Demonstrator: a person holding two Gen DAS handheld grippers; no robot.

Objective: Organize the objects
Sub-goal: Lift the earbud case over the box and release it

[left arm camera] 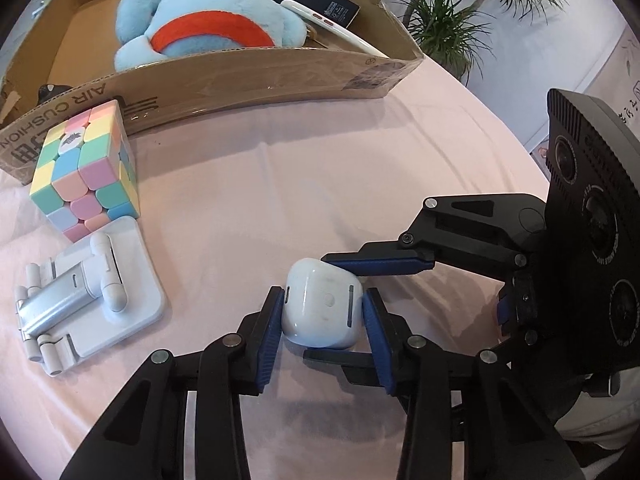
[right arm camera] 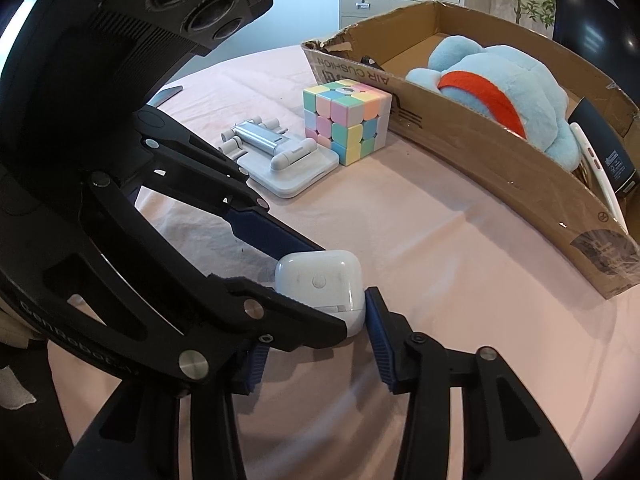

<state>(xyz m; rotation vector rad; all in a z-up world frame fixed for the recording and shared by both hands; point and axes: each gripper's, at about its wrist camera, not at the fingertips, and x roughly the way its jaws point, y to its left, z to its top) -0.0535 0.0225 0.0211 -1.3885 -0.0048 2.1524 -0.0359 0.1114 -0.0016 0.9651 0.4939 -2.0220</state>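
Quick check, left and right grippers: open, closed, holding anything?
Left gripper: closed on the white earbud case, fingers on both its sides.
Right gripper: open around the same earbud case; cannot tell whether its fingers touch it.

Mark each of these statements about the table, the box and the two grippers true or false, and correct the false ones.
1. The earbud case sits between the left gripper's fingers. True.
2. The blue plush toy lies on the tablecloth. False: it is in the cardboard box.
3. The pastel cube stands outside the box. True.
4. The phone stand is inside the box. False: it lies on the cloth beside the cube.
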